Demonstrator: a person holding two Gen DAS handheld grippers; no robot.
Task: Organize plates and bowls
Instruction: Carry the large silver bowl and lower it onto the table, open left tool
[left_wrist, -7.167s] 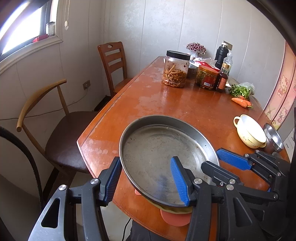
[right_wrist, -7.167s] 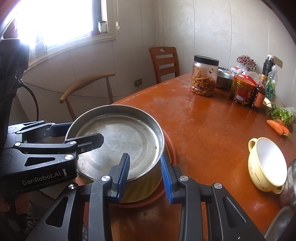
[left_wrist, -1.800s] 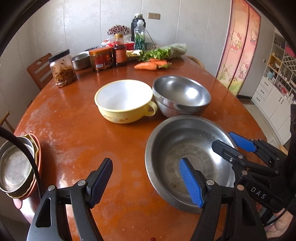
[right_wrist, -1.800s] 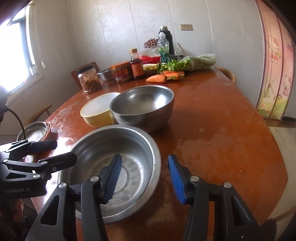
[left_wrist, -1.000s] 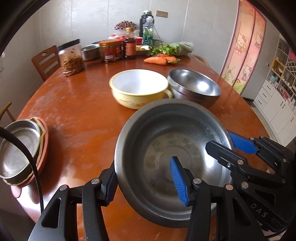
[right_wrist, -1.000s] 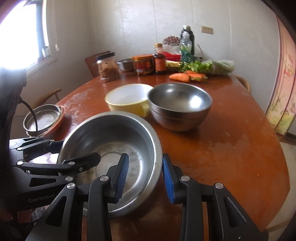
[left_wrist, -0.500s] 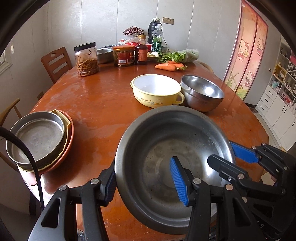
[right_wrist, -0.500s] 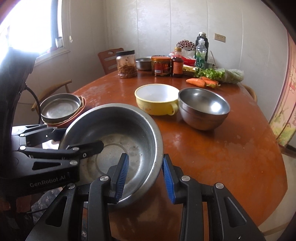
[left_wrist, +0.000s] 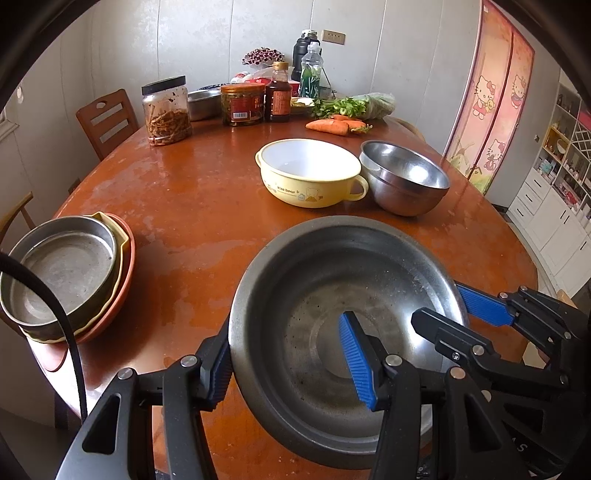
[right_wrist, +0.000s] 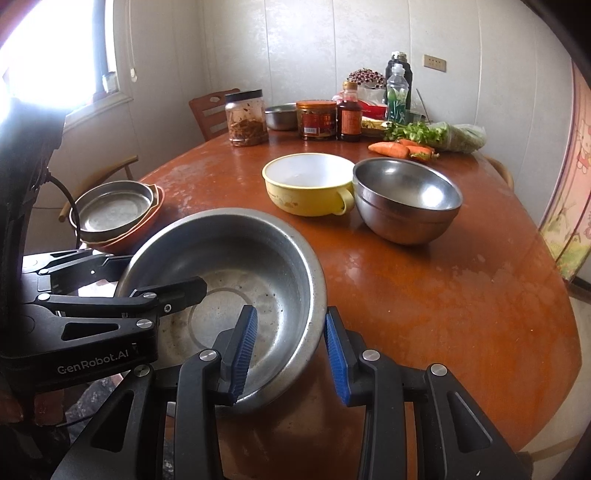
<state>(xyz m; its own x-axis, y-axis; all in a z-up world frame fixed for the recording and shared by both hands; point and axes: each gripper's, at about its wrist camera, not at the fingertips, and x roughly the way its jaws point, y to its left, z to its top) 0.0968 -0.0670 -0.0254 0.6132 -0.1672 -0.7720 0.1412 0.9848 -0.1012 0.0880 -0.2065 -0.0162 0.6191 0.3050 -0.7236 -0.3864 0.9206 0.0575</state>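
Note:
A wide steel basin (left_wrist: 332, 295) hangs above the near edge of the round wooden table (left_wrist: 192, 206), held by both grippers. My left gripper (left_wrist: 288, 363) is shut on its near-left rim, one pad outside and one inside. My right gripper (right_wrist: 290, 350) is shut on the opposite rim of the basin (right_wrist: 229, 266). A stack of plates with a steel pan on top (left_wrist: 66, 269) (right_wrist: 114, 210) sits at the table's left edge. Beyond the basin, a yellow handled bowl (left_wrist: 310, 173) (right_wrist: 306, 184) stands beside a deep steel bowl (left_wrist: 402, 181) (right_wrist: 406, 199).
Jars (left_wrist: 166, 110), sauce bottles (left_wrist: 279, 94), a small steel bowl (right_wrist: 280, 116), carrots (left_wrist: 332, 125) and greens crowd the table's far side. A wooden chair (left_wrist: 107, 118) stands at the far left, and white cabinets (left_wrist: 554, 206) at the right.
Both grippers went from open around the basin's rim to shut on it and lifted it. They carried it leftward, so the plate stack has come further into view.

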